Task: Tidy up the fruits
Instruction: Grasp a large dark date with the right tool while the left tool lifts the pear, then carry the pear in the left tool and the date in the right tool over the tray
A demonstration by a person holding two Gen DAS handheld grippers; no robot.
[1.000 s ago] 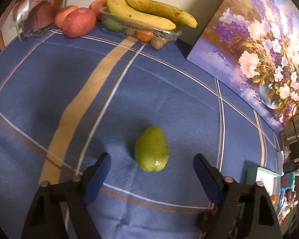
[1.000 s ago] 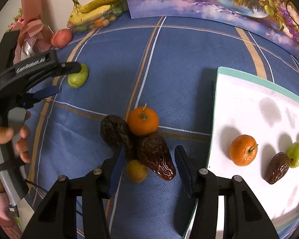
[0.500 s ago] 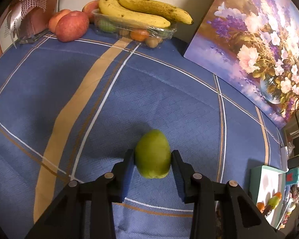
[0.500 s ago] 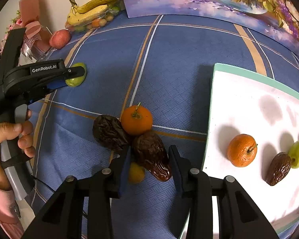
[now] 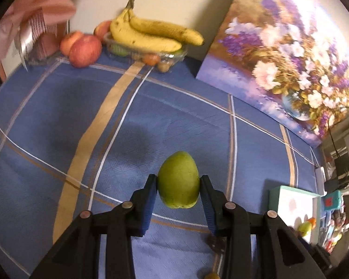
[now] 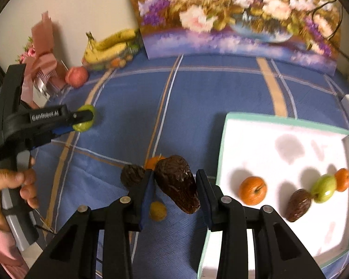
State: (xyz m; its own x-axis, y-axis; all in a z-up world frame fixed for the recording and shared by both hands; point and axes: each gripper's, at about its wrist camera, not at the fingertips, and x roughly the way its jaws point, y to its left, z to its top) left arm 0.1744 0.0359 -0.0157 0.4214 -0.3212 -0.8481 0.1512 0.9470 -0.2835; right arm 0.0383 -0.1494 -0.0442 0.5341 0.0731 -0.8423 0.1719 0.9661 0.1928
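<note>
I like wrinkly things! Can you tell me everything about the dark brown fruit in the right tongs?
The dark brown fruit is wrinkled, glossy and egg-shaped, narrowing toward its lower tip. The right tongs pinch it on both sides, tilted, above the blue cloth. Only the blue pads touch it.

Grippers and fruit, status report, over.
Left gripper shut on green fruit. Right gripper shut on dark date. White tray right, path clear.

Blue plaid-clothed table (image 6: pixel 221 88) carrying fruit
A white tray (image 6: pixel 225 139) sits at its right edge; apples (image 5: pixel 84 51) and a banana container (image 5: pixel 148 53) line the back edge beside a leaning painting (image 6: pixel 232 11).
</note>
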